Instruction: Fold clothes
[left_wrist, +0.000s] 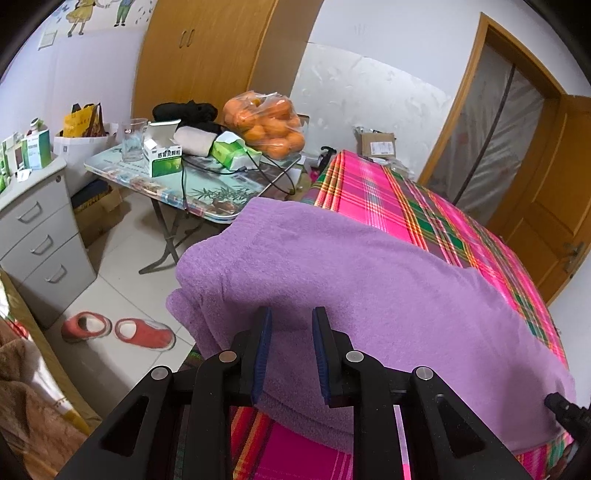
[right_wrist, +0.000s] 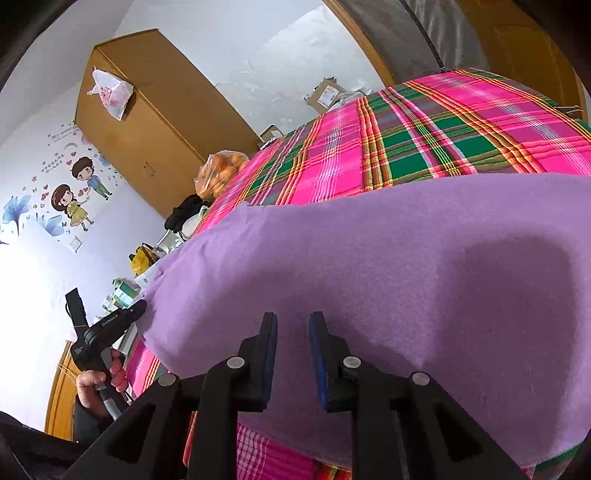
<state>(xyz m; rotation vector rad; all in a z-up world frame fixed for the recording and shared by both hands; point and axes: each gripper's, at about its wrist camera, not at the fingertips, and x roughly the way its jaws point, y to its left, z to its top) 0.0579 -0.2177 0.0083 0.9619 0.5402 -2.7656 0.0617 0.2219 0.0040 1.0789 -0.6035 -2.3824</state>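
At the near edge of the bed, left gripper (left_wrist: 291, 354) and right gripper (right_wrist: 293, 360) both sit released, jaws parted, fingers over a purple fleece garment (left_wrist: 369, 295), grasping nothing. It lies on the pink-and-green plaid bedsheet (left_wrist: 388, 192) at the near left corner, stacked in several layers at its left edge: at least partly folded. Whether more folds remain, can't tell. Surface smooth, soft, thick.
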